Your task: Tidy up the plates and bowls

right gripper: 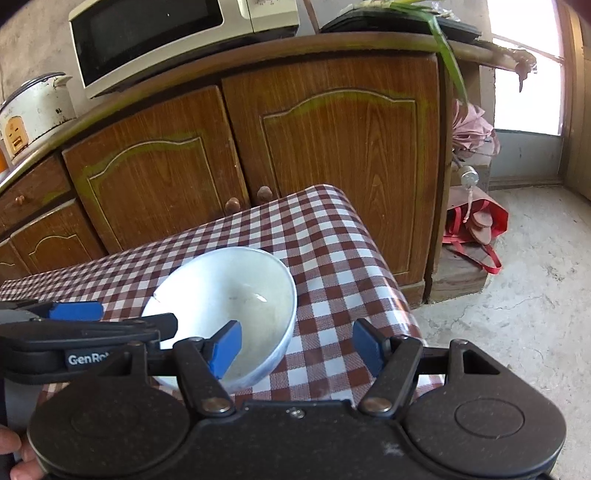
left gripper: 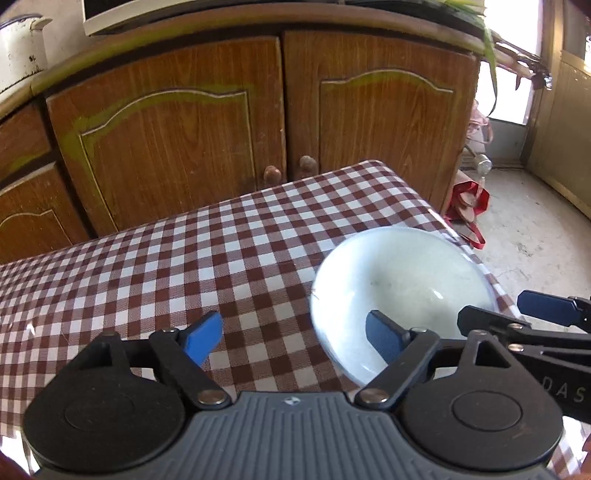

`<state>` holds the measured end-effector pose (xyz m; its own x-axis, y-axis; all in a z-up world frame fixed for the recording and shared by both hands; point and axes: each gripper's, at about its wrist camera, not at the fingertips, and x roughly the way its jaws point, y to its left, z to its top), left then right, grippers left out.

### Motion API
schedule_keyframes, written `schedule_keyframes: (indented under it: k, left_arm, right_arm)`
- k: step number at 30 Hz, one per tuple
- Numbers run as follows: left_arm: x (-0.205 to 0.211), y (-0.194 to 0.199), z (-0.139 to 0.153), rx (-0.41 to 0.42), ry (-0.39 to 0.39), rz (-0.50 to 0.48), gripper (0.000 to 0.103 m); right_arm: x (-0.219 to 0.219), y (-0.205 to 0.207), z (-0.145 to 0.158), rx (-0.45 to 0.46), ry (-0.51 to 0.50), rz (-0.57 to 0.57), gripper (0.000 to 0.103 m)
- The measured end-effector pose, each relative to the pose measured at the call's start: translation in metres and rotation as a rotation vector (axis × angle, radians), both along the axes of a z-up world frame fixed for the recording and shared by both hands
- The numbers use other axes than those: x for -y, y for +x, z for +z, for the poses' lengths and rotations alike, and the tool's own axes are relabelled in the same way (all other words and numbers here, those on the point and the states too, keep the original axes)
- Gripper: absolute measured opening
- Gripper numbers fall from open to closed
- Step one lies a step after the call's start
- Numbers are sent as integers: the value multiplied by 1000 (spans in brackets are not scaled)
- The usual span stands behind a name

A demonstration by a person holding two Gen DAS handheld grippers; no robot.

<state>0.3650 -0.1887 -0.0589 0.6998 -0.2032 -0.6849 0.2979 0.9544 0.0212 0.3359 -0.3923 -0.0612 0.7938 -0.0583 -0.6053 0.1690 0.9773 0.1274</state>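
A single white bowl (left gripper: 402, 291) is seen resting upright on the red-and-white checked tablecloth (left gripper: 184, 266), close to the table's near right corner. The left gripper (left gripper: 295, 339) is held with its jaws wide apart and nothing between the pads; its right finger hangs over the bowl's near-left rim, the left finger over bare cloth. The right gripper (right gripper: 295, 349) is likewise held open and empty, its left finger over the bowl's (right gripper: 225, 306) near-right rim, its right finger over the cloth. This straddling placement is judged to prepare a rim grasp from either side. No plates are visible. Behind the table stands a wooden cabinet (right gripper: 325, 155) carrying a microwave (right gripper: 177, 33) and a rice cooker (right gripper: 33, 110); a red bag (right gripper: 476, 229) lies on the floor. The two grippers are set close together, so mutual interference is the main obstruction; the nearby table edge is a further risk.
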Motion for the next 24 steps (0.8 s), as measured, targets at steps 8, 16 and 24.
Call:
schedule_keyframes:
  k: [8,16,24]
  left_arm:
    - [-1,21,-20,-33,-20,6,74]
    - [-6,32,-25,-33,-115,-37,67]
    - [10,16,-25,18,-85,-146,29]
  right_arm:
    - [3,26,-21,-34,10,-1,79]
    - [5,45,-39,-20,52,9,63]
    - [0,40,-38,5,127,1,31]
